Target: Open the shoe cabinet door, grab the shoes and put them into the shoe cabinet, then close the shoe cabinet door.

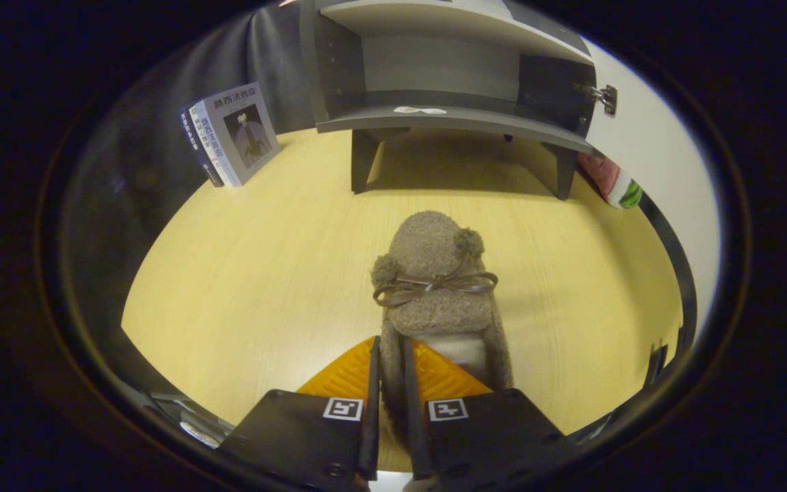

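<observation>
Gripper view. The pale wooden surface (243, 273) carries every item and serves here as the ground for the shoe cabinet, the landmark of the scene. The shoe cabinet (448, 82), grey and raised on short legs, stands at the far side of the surface with its interior shelf exposed. Its door (660, 157), white on the visible face, is swung fully open to the right of the cabinet body, and a metal hinge (604, 98) shows where door and body meet. Left of the cabinet, a small stack of books (233, 134) leans upright against the dark booth wall. Low beside the cabinet's right leg, partly hidden behind the open door, lies a red and green object (615, 184) whose nature cannot be told. In front of the cabinet, well apart from it and roughly in line with its opening, sits the shoe (438, 280), a fuzzy brown slipper with two pompoms and a thin brown bow (434, 283), its toe pointing toward the cabinet. The gripper (390, 355) meets the shoe at the heel end: the jaws stand nearly closed, with one side of the heel wall pinched between them.
</observation>
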`<state>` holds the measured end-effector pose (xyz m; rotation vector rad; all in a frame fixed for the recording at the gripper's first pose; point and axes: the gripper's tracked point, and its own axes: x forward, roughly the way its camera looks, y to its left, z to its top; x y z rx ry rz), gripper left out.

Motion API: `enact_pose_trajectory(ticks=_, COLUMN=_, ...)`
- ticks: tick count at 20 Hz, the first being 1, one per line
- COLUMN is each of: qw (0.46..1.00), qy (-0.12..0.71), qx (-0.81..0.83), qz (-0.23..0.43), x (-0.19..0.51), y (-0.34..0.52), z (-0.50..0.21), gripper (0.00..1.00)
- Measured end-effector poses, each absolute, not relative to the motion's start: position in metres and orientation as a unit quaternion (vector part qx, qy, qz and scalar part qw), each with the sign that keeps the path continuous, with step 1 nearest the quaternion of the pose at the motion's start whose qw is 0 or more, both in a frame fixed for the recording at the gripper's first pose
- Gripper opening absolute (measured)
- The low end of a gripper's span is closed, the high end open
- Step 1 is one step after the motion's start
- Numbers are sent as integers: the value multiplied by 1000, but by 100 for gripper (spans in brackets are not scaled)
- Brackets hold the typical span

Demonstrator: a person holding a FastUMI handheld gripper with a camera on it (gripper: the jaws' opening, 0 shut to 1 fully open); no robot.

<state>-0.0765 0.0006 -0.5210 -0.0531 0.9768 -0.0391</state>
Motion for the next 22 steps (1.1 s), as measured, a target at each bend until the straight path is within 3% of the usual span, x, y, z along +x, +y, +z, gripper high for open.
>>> enact_pose_trajectory(ticks=6, qw=885, qy=461, qx=-53, qz=-39, x=-65, y=-2, z=-531, gripper=20)
enact_pose_trajectory(ticks=8, qw=885, qy=460, qx=-55, qz=-48, x=-68, y=-1, z=-526, gripper=8)
enact_pose_trajectory(ticks=11, qw=887, qy=453, qx=-59, qz=-63, x=-65, y=-2, z=-519, gripper=3)
enact_pose_trajectory(ticks=22, qw=917, qy=371, qx=-33, qz=-144, x=-42, y=-36, z=-420, gripper=3)
